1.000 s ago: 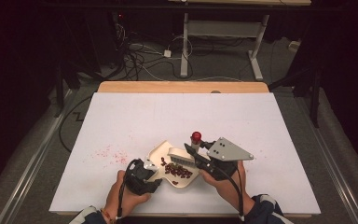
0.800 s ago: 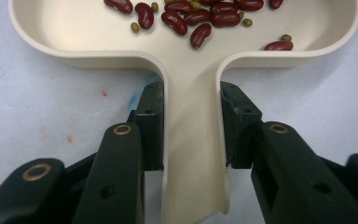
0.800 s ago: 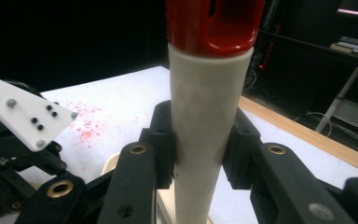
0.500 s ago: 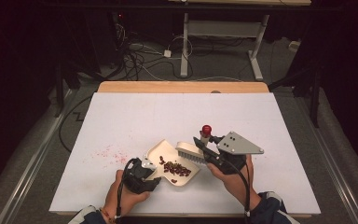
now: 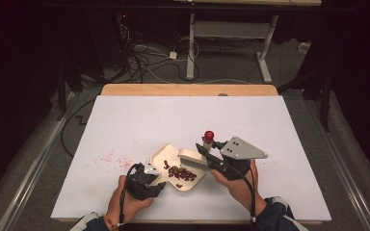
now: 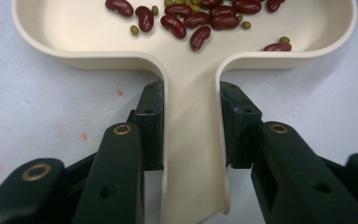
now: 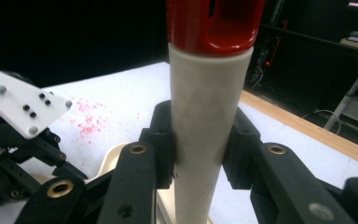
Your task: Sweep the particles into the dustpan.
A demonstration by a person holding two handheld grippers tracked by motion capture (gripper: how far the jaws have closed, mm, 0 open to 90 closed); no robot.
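Near the front edge of the white table (image 5: 270, 125), about midway along it: a cream dustpan (image 5: 166, 156), shallow, round-cornered, tapering to a narrow handle pinched from both sides by the left gripper (image 6: 191, 121). Just beside its right rim, a white brush (image 5: 192, 158), bristles low over the pan, with a round white handle capped in glossy red, clamped upright between the pads of the right gripper (image 7: 200, 140). Inside the pan, dark red kidney beans (image 6: 193, 21) and a few small green beans (image 6: 134, 30), clustered.

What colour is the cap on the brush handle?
Red, atop the white brush handle; the red cap shows best in the right gripper view.
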